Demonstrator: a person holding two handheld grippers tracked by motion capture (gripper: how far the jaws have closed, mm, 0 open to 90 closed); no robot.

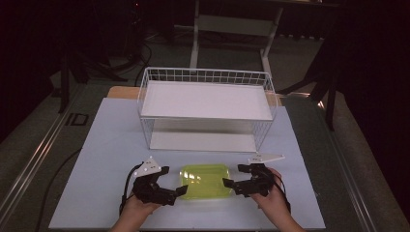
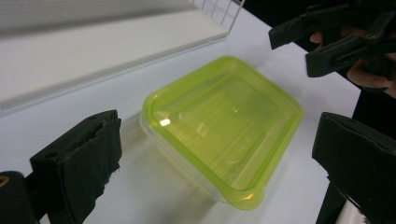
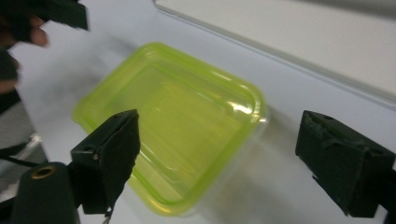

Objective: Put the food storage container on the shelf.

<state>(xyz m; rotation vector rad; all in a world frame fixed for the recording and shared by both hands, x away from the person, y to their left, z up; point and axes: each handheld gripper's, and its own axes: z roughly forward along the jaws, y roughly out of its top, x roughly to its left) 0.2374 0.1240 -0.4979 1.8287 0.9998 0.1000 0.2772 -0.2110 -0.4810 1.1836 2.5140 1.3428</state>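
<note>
Partly cut off in the right gripper view, the green-lidded container (image 3: 173,126) lies on the desk (image 1: 111,145). Left gripper (image 1: 180,190) at nine o'clock and right gripper (image 1: 227,183) at three o'clock flank it, jaws wide apart, holding nothing.

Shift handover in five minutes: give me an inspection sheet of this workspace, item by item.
Surface: pale table top, flat, no spills seen.
Job's things: clear container with a yellow-green lid, lid on, lying flat near the front edge, between the two grippers.
Clutter: nothing seen.
Grippers: left gripper open, at the container's left side; right gripper open, at its right side; neither grips it.
Cables: black cable trails from the left gripper; another runs along the floor on the left.
Surroundings: white wire rack with two bare shelves behind the container; dark room, a white table frame beyond.
</note>
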